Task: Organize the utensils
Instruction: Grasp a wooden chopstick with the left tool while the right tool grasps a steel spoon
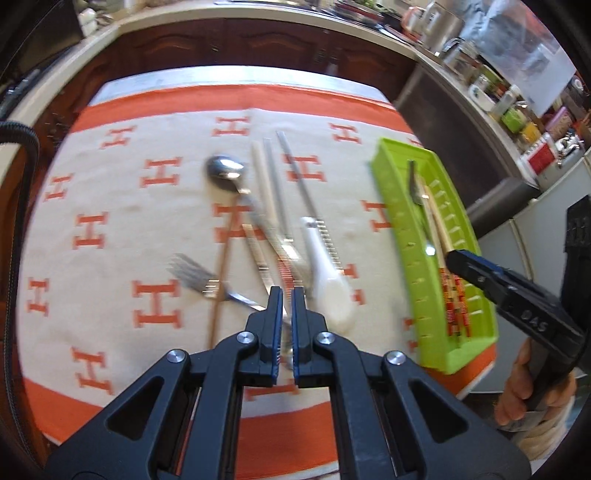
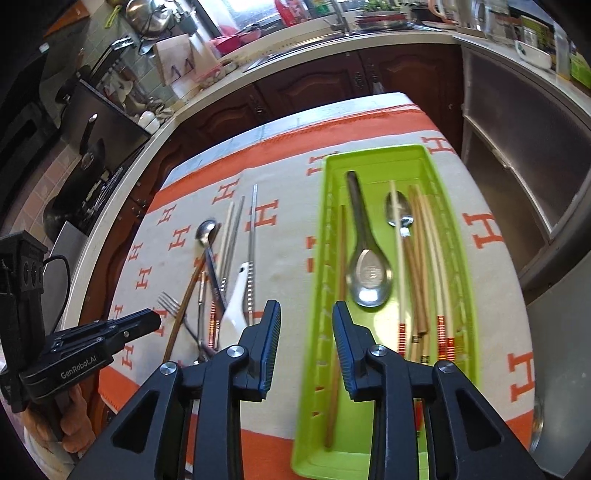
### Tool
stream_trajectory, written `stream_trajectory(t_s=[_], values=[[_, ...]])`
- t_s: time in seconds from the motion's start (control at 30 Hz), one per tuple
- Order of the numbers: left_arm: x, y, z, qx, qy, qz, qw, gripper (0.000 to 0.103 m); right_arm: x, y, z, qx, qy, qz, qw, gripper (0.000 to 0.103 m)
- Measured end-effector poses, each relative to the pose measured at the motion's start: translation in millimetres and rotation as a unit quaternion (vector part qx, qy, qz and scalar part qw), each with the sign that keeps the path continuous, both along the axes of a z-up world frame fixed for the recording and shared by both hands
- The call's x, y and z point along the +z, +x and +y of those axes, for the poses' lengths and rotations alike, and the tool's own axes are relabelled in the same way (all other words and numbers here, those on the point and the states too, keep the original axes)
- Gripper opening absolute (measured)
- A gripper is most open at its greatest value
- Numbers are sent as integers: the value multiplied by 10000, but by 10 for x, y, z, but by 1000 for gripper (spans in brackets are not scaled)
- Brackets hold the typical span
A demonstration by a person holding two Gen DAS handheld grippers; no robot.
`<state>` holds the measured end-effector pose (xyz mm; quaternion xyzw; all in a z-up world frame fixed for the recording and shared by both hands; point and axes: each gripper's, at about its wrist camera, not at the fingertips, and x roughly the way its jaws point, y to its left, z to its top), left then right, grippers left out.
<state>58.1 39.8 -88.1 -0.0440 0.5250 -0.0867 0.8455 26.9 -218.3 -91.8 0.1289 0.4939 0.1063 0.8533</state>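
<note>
A green tray (image 2: pixel 448 206) (image 1: pixel 391 192) lies on the right of the orange-and-cream cloth. It holds a large steel spoon (image 2: pixel 367 273), a small spoon (image 2: pixel 399 212), a brown chopstick (image 2: pixel 338 314) and several pale chopsticks (image 2: pixel 428 258). Left of it lies a loose pile: a long steel spoon (image 1: pixel 225 170), a fork (image 1: pixel 192 273), a white ceramic spoon (image 1: pixel 328 284), steel chopsticks (image 1: pixel 299 177) and a brown chopstick (image 1: pixel 221 280). My left gripper (image 1: pixel 287 295) hovers over the pile, its jaws nearly together with nothing visibly held. My right gripper (image 2: pixel 304 314) is open and empty over the tray's left wall.
The cloth covers a small table (image 2: pixel 236 142) that ends at the front and right. Dark wooden cabinets (image 2: pixel 314 85) and a cluttered counter (image 2: pixel 332 29) run behind it. A steel cabinet (image 2: pixel 524 147) stands to the right.
</note>
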Motion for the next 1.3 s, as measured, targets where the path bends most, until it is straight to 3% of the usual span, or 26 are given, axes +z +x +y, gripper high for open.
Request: stream_trajectory(t_s=[0.27, 0.43, 0.67, 0.8, 1.0, 1.13, 1.3], values=[[-74, 50, 281, 247, -128, 42, 9996, 0, 71, 134, 513, 567, -184, 0, 9982, 32], [-96, 173, 334, 232, -327, 16, 9992, 0, 37, 408, 793, 883, -242, 57, 9958, 32], [-135, 466, 395, 262, -281, -25, 9993, 0, -73, 905, 1223, 1293, -131, 116, 9914, 32], [-164, 590, 478, 354, -164, -59, 9992, 1, -214, 1221, 1454, 1555, 11, 254, 9875, 32], [-248, 628, 652, 472, -355, 18, 9983, 1, -547, 1526, 1799, 1929, -162, 418, 9802, 32], [-289, 613, 733, 510, -439, 29, 9977, 1, -742, 1600, 1919, 2130, -189, 586, 9751, 24], [-305, 590, 805, 549, -566, 22, 9969, 1, -892, 1682, 1957, 2225, -87, 648, 9727, 23]])
